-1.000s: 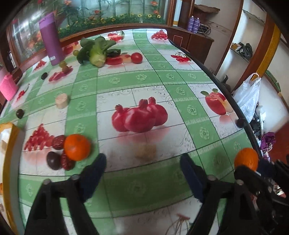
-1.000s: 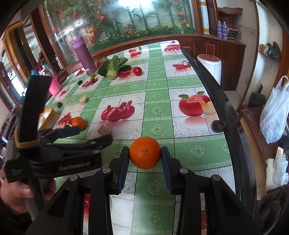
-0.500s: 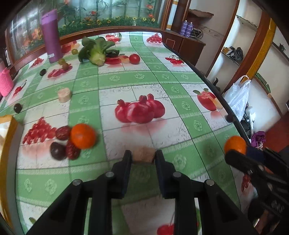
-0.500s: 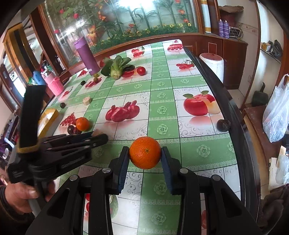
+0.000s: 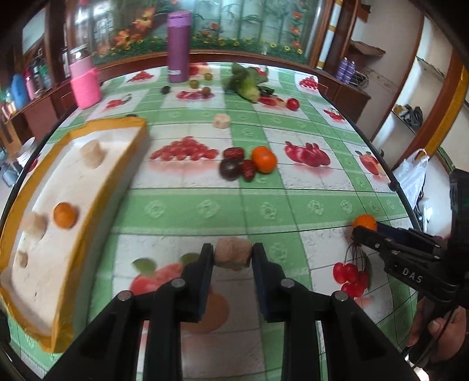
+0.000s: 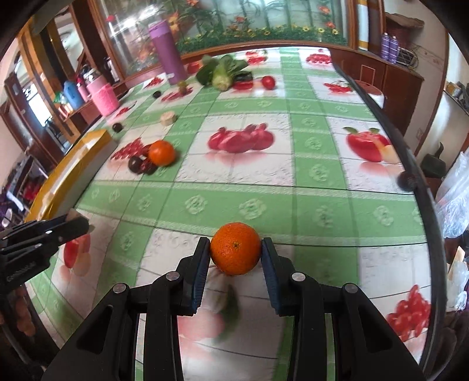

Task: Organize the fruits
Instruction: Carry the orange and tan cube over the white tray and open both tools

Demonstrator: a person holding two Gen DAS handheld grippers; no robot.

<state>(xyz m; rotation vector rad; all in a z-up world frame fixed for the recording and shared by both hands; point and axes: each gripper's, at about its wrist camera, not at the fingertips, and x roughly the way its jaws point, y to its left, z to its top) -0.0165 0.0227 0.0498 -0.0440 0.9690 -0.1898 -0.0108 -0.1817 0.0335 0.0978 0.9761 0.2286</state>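
On the table [image 5: 293,205], each gripper's jaws clamp one item (left [image 5: 233,256] brown chunk [image 5: 233,253], right [image 6: 236,256] orange [image 6: 235,248]).

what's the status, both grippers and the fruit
Left gripper shut on beige chunk. Right gripper shut on orange. Tray on left, path unobstructed.

Bright daylight, glare off far glass panels [image 6: 263,17], motion blur, fisheye warp + dark corners

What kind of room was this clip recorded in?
Most likely a home dining room: a long table under a fruit-print tablecloth, wooden cabinets along the wall, and a purple flask and pink flask standing on the table.
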